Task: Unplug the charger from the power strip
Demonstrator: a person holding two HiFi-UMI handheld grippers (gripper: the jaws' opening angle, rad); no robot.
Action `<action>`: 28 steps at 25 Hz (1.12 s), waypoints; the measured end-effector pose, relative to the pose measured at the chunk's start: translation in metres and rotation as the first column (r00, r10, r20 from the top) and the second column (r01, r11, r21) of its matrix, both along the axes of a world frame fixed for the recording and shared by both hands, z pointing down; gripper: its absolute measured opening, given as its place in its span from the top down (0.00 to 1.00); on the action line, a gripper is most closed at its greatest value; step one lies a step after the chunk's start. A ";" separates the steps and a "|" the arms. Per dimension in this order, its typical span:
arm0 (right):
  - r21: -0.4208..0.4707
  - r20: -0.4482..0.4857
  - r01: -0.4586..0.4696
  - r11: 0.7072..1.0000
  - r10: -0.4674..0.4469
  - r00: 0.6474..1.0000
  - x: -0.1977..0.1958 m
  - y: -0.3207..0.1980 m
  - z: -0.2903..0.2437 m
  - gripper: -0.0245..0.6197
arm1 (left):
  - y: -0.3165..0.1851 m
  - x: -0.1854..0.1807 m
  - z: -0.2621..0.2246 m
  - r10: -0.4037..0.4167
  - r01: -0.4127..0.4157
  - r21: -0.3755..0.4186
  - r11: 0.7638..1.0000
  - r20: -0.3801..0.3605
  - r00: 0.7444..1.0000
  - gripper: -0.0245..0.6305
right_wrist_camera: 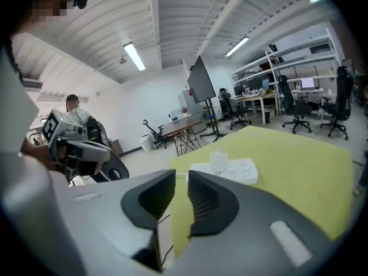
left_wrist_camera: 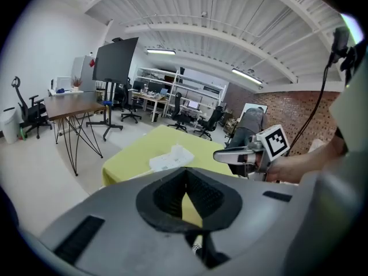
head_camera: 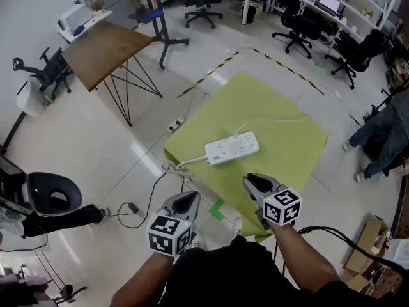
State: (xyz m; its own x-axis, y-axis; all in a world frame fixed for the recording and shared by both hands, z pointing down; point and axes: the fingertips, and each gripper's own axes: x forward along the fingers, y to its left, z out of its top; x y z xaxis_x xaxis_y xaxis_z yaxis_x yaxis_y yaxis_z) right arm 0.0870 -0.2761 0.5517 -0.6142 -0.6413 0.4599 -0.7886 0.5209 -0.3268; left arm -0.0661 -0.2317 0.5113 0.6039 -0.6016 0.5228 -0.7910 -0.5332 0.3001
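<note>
While poised short of charger [head_camera: 236,135], plugged into power strip [head_camera: 232,148] mid tabletop [head_camera: 281,107]: approach step. Right tongs [head_camera: 255,183] slightly parted, empty; left tongs [head_camera: 185,200] clenched, empty. Next: advance toward 11 o'clock, pinch charger, pull up.

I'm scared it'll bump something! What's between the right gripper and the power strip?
Just bare yellow cloth between the right gripper and the power strip; the head view shows it.

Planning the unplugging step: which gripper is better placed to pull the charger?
Right. The right gripper is nearer the power strip, its jaws slightly apart and aimed at the charger; the left gripper sits farther back, jaws shut.
</note>
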 end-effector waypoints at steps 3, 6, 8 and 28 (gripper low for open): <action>-0.013 -0.007 -0.016 1.000 0.016 1.000 0.002 -0.036 0.022 0.81 | 0.001 -0.006 0.005 -0.047 0.047 -0.019 0.999 0.028 0.999 0.95; -0.025 -0.026 -0.027 0.999 0.027 0.999 0.000 -0.067 0.041 0.76 | 0.006 -0.018 0.012 -0.103 0.105 -0.038 0.994 0.051 0.993 0.95; -0.028 -0.046 -0.031 0.999 0.030 0.999 -0.001 -0.083 0.053 0.73 | 0.011 -0.025 0.017 -0.134 0.138 -0.051 0.989 0.062 0.989 0.95; -0.042 -0.163 -0.041 0.998 0.034 0.986 -0.023 -0.160 0.102 0.48 | 0.052 -0.067 0.013 -0.342 0.347 -0.059 0.936 0.091 0.935 0.95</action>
State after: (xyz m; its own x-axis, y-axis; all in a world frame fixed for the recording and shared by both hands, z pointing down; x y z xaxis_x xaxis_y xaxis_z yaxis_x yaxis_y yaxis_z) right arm 0.0642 -0.4364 0.6538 -0.5048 -0.6386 0.5808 -0.8518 0.4774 -0.2155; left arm -0.1329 -0.1798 0.5242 0.3222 -0.7241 0.6098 -0.9446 -0.2028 0.2581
